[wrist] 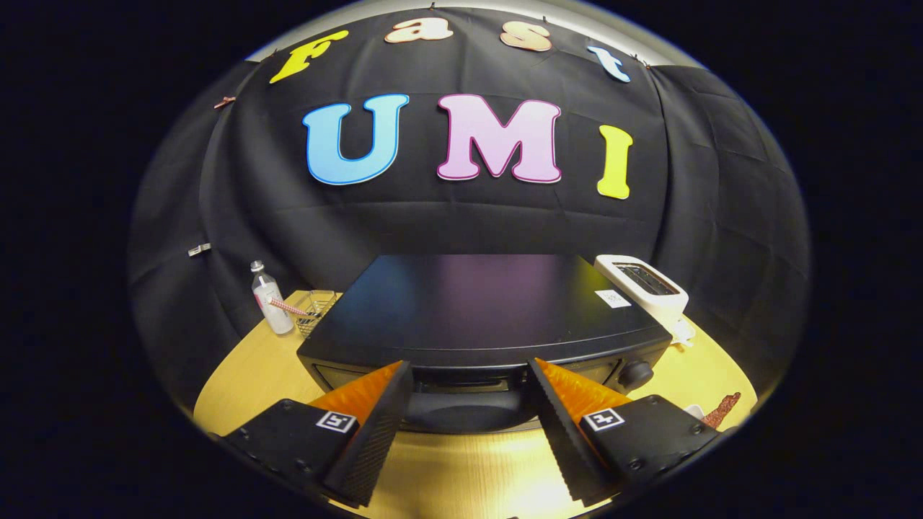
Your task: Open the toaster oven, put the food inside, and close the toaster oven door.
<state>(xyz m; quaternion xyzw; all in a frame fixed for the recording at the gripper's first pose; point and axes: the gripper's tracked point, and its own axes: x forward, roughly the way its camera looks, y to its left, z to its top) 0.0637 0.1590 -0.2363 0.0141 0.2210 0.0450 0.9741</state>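
The black toaster oven [476,310] stands on the wooden table [238,375] at 12 o'clock, its door handle [465,409] lying crosswise between the wide-open, empty fingers of the gripper [469,380], a wire basket [315,310] at 10 o'clock holding nothing I can see.

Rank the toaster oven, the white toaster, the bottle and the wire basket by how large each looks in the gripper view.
1. Toaster oven, largest; its handle lies between the open gripper fingers.
2. White toaster.
3. Bottle.
4. Wire basket, close to the bottle in apparent size and partly hidden, so this order is unsure.
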